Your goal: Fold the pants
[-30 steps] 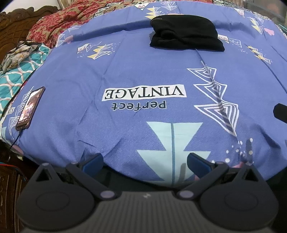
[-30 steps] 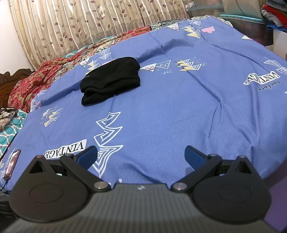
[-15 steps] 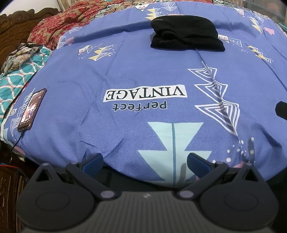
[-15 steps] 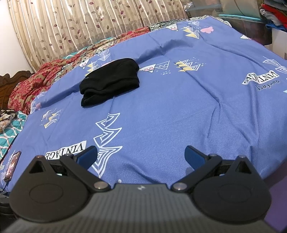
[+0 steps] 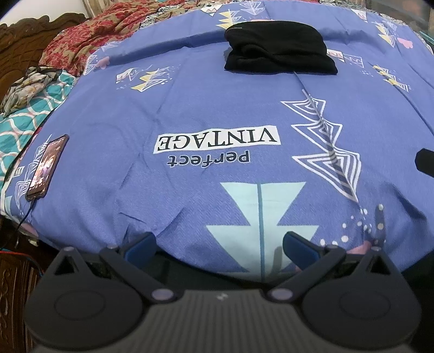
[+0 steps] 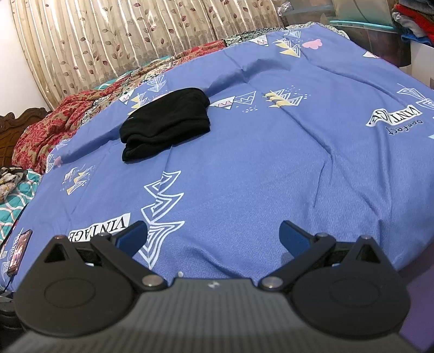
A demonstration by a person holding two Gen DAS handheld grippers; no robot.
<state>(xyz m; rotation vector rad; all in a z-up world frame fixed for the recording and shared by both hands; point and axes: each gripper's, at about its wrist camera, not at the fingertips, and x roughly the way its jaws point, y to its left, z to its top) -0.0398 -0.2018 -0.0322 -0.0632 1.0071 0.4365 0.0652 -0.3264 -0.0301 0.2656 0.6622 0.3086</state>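
The black pants (image 5: 279,50) lie folded in a compact bundle on the far part of the blue bedsheet (image 5: 206,114); they also show in the right wrist view (image 6: 166,126) at the upper left. My left gripper (image 5: 219,244) is open and empty at the bed's near edge, far from the pants. My right gripper (image 6: 213,235) is open and empty, also low at the near edge. A dark piece at the right edge of the left wrist view (image 5: 425,163) looks like part of the right gripper.
A phone (image 5: 46,167) with a lit screen and a cable lies at the bed's left edge. Red patterned bedding (image 5: 89,46) and a teal quilt (image 5: 16,127) lie at the left. Curtains (image 6: 130,40) hang behind the bed. Shelves with clothes (image 6: 407,24) stand at the right.
Both grippers have drifted slightly; the view shifts a little lower and the pants sit a bit lower in frame. Both stay open and the pants have not moved.
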